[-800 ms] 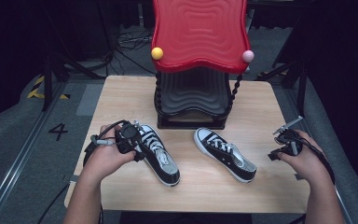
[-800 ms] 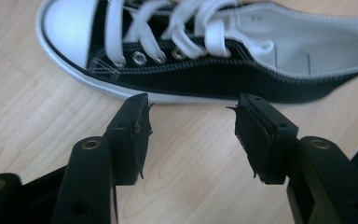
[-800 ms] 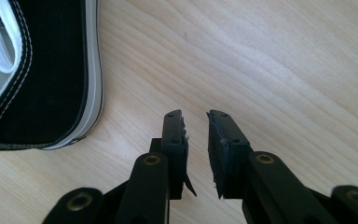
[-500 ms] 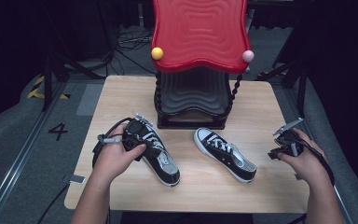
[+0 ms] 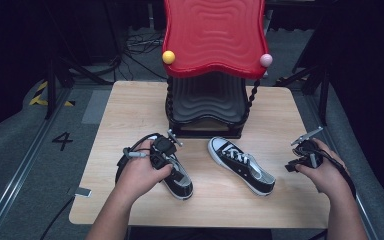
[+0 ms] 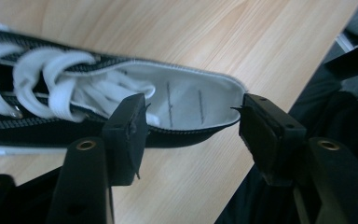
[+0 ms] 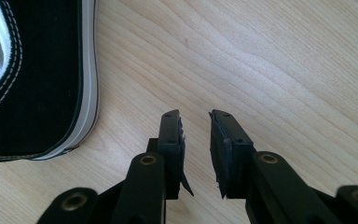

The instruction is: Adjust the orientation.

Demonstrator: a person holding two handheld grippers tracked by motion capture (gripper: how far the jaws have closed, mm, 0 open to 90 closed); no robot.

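Note:
Two black canvas sneakers with white laces and soles lie on the wooden table (image 5: pixel 130 110). My left gripper (image 5: pixel 167 159) hangs over the heel end of the left sneaker (image 5: pixel 180 180). In the left gripper view its jaws (image 6: pixel 193 126) stand wide apart astride the heel opening of that sneaker (image 6: pixel 186 93), and I see no pad pressing on it. The right sneaker (image 5: pixel 242 165) lies at an angle in the middle of the table. My right gripper (image 5: pixel 300 159) hovers near the right edge, its jaws (image 7: pixel 196 126) a narrow gap apart over bare wood, beside that sneaker's sole (image 7: pixel 32 93).
A shoe rack with a wavy red top (image 5: pixel 212 35) and a black shelf (image 5: pixel 207 100) below it stands at the back centre of the table. A yellow knob (image 5: pixel 168 57) and a pink knob (image 5: pixel 266 60) sit at its front corners. Grey floor surrounds the table.
My left hand has moved right along the left sneaker, bringing its gripper over the heel end. The right hand and both sneakers have stayed where they were.

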